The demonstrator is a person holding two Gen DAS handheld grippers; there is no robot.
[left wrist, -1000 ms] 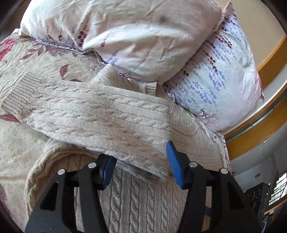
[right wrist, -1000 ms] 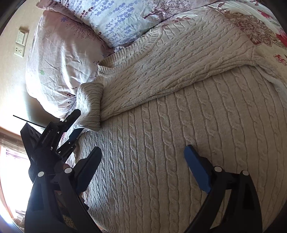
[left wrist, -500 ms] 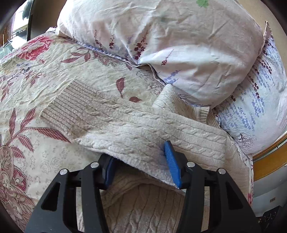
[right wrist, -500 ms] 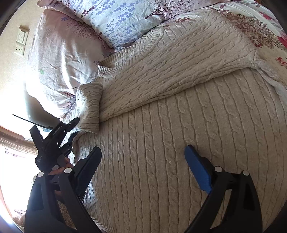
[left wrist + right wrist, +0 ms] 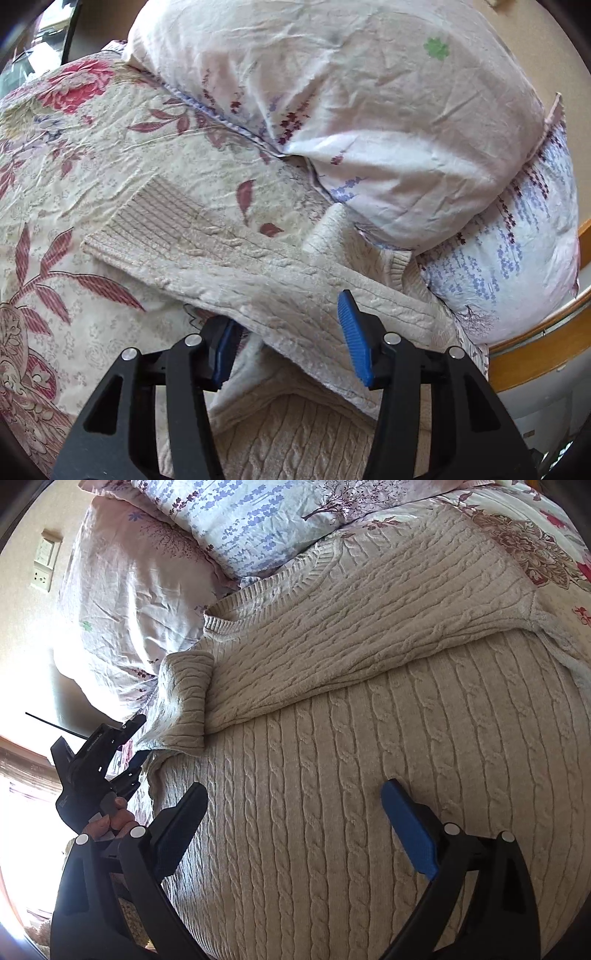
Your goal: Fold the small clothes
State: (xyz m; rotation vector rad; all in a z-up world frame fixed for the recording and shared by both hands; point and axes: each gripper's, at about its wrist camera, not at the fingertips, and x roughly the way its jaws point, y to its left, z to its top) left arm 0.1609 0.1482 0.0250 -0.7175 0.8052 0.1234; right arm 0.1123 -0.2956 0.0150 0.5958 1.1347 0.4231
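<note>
Your left gripper is standing with its jaws apart, straddling the sweater's sleeve; the knit is passing between the blue pads without being pinched, as far as this view shows. The left pad is half buried under the sleeve edge, so contact there is hard to judge. The sleeve is running toward the left of the frame, its ribbed cuff lying flat on the floral bedspread. Above it, two pillows are filling the upper right.

Your right gripper is also spread wide, hovering over the body of the cream cable-knit sweater, which is filling the frame's centre. Whether the fingertips are touching the knit cannot be told. The other sleeve is lying folded across the chest in the upper half. At left centre of this view your left gripper is showing small and backlit at the sweater's edge; glare is washing out the lower left.
</note>
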